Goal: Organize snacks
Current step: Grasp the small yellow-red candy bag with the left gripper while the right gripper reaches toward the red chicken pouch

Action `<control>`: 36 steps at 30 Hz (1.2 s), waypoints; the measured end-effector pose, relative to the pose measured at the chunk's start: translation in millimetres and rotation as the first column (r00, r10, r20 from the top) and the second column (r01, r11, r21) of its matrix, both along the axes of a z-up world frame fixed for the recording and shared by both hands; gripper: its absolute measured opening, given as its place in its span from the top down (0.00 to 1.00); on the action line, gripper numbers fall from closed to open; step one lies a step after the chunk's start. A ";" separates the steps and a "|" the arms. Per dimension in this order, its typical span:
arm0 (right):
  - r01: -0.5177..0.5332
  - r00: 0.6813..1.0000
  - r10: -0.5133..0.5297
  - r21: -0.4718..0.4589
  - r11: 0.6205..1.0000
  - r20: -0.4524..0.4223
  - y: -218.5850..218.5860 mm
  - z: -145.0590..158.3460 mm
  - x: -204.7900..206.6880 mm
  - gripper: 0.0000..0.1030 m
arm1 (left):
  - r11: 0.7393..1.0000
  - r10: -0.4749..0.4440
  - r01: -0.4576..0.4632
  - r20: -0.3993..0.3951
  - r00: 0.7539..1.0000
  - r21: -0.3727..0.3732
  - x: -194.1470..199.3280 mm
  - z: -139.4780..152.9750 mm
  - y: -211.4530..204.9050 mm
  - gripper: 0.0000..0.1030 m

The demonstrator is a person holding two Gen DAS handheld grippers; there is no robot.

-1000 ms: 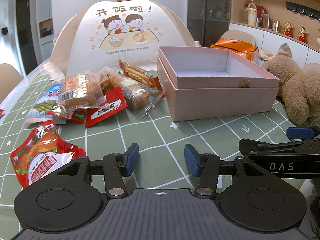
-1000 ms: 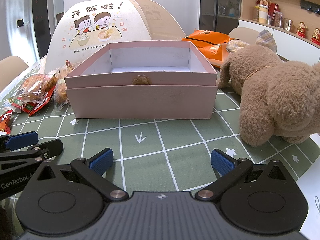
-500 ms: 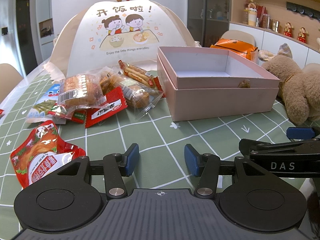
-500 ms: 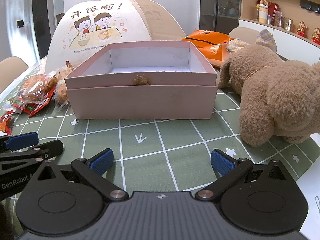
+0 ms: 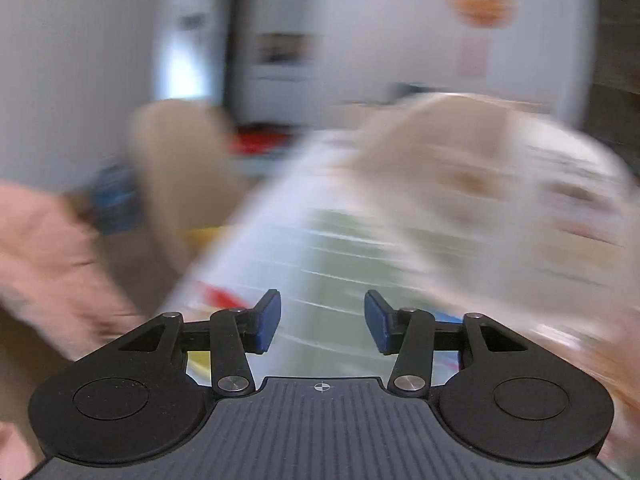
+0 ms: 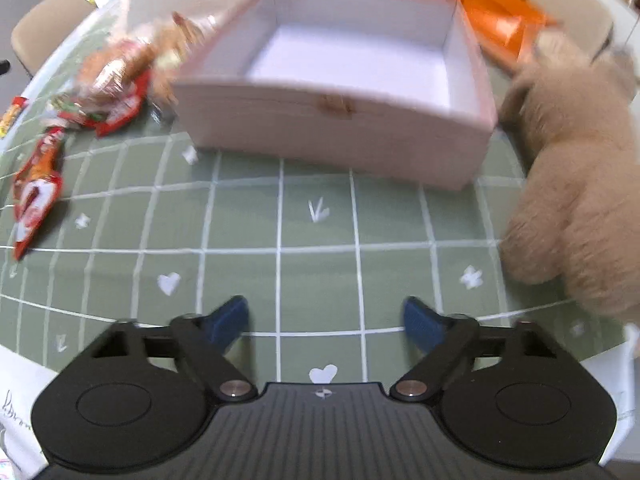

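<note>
Change: both grippers have lifted off the bench (image 6: 320, 216); the left view has swung away and blurred, the right now looks down from higher.
Left gripper (image 5: 322, 326): fingers apart, holding nothing.
Right gripper (image 6: 326, 322): fingers wide apart, holding nothing.
Snacks (image 6: 108, 92): loose on the bench, left of the box (image 6: 340, 136).
Box: open, holding nothing visible; sorting not begun.
Toy (image 6: 576, 184): right of the box.
Writing: none readable; packets blurred.
</note>
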State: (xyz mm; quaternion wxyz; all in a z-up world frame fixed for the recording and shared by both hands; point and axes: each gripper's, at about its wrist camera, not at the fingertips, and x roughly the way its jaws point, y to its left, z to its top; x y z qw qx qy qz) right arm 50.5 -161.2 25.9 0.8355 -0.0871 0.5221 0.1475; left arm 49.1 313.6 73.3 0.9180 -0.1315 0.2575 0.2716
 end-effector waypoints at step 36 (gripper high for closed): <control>-0.661 0.749 0.651 0.075 0.746 0.127 234.9 3.2 -14.4 0.47 | 0.870 -0.350 0.274 -0.120 0.929 -0.409 -121.8 -48.1 -62.4 0.59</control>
